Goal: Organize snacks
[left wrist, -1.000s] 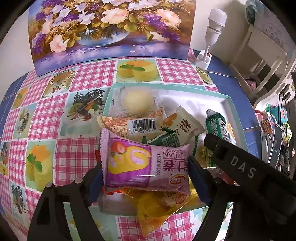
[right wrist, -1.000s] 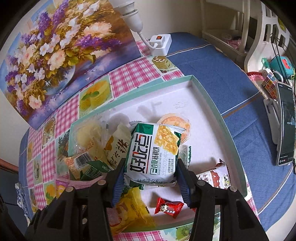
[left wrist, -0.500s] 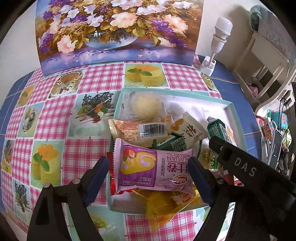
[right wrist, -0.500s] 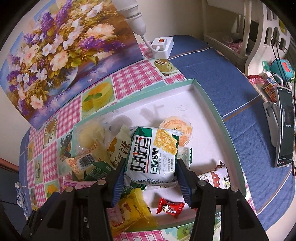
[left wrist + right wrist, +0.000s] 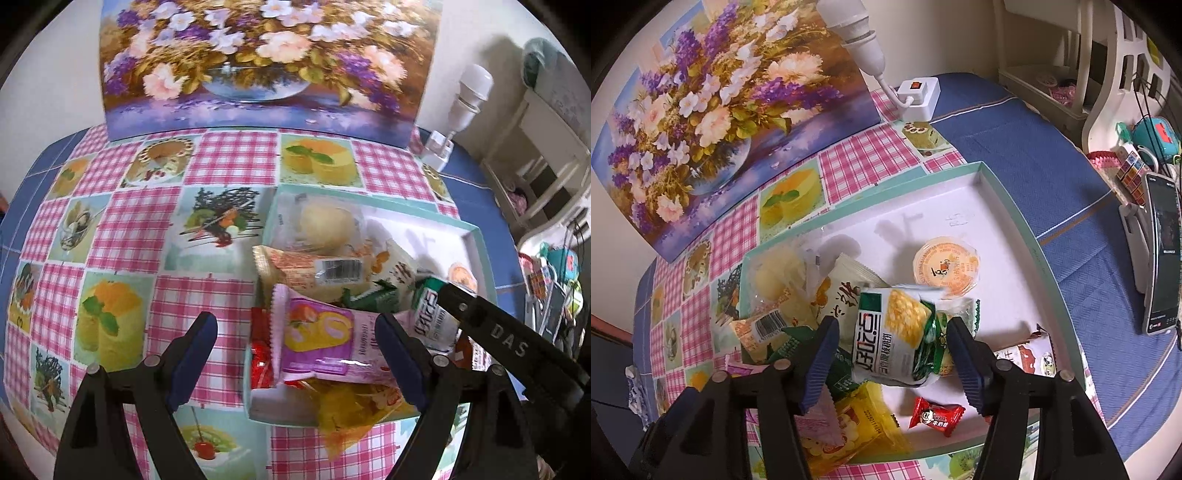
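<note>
A teal-rimmed white tray holds several wrapped snacks. The pink roll-cake pack lies on the pile at the tray's near left corner. My left gripper hangs open above it; its left finger is over the tablecloth, its right finger is over the pack's right end, and neither touches it. My right gripper is opening around the green-and-white cracker pack. That pack sags tilted between the pads with a gap on each side.
Also in the tray are an orange jelly cup, a red candy and a yellow pack. A flower painting stands at the back beside a white socket lamp. A phone on a stand is at the right.
The left gripper let go of the pink pack, widened and drew away to the left. The right jaws spread, and the green-and-white pack slumped crooked between them.
</note>
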`<act>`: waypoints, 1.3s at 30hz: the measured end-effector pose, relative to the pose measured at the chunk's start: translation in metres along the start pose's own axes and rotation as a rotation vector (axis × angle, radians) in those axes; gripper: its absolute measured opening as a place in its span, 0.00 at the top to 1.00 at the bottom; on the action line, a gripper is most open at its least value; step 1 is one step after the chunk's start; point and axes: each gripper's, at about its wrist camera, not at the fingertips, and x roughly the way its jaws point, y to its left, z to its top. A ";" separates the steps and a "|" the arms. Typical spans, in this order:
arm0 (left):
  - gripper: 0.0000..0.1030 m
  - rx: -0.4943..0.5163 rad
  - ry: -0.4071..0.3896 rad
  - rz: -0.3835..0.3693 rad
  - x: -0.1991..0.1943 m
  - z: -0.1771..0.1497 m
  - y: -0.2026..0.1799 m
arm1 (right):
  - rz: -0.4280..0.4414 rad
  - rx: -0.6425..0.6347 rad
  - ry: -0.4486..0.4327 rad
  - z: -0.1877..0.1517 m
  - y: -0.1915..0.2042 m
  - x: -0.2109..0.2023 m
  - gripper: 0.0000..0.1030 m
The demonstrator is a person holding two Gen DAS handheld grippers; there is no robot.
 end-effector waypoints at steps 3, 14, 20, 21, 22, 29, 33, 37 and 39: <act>0.15 -0.028 -0.002 0.027 0.001 0.002 0.009 | -0.004 -0.005 0.006 0.000 0.001 0.002 0.37; 0.15 -0.125 -0.019 0.128 0.002 0.005 0.047 | -0.017 -0.068 -0.028 -0.007 0.015 -0.001 0.08; 0.15 -0.123 -0.039 0.171 -0.003 0.002 0.060 | -0.018 -0.104 -0.063 -0.015 0.027 -0.007 0.00; 0.14 -0.119 -0.042 0.173 -0.005 0.002 0.061 | -0.017 -0.108 -0.065 -0.016 0.029 -0.007 0.00; 0.14 -0.113 -0.046 0.174 -0.006 0.001 0.063 | -0.015 -0.113 -0.065 -0.018 0.031 -0.008 0.00; 0.15 -0.081 -0.059 0.196 -0.019 -0.007 0.073 | -0.013 -0.153 -0.074 -0.034 0.044 -0.016 0.00; 0.15 -0.072 -0.069 0.218 -0.028 -0.015 0.080 | -0.010 -0.174 -0.078 -0.047 0.049 -0.022 0.00; 0.15 -0.059 -0.068 0.232 -0.036 -0.024 0.085 | -0.012 -0.189 -0.080 -0.059 0.052 -0.029 0.00; 0.15 -0.061 -0.058 0.231 -0.038 -0.029 0.088 | -0.016 -0.197 -0.081 -0.065 0.053 -0.032 0.00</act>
